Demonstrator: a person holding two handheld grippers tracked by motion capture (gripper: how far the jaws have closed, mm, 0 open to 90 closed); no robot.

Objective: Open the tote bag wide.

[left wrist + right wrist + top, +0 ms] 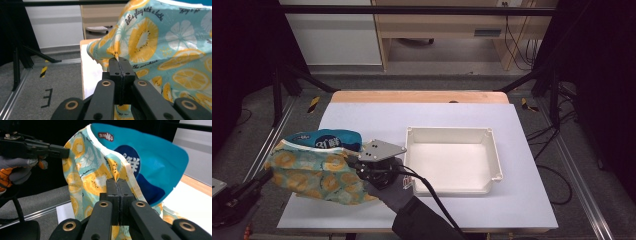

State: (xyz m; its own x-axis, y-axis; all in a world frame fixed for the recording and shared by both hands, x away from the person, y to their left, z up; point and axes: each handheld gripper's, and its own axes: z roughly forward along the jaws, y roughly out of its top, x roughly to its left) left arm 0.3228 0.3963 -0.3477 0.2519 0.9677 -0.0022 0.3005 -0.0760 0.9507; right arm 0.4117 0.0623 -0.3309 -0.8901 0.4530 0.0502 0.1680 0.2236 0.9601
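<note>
Both grippers clamped on fruit-print bag (312,172) rim, left (119,65), right (117,185); mouth likely stretched open around blue packet (332,138). White tray (497,162) right of centre.

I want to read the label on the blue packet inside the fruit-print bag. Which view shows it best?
The right gripper view: the blue packet rises from the bag's open mouth, its printing facing the camera. The high view shows the packet small, poking out of the bag's far end. The left gripper view catches just a blue sliver at the top edge.
</note>
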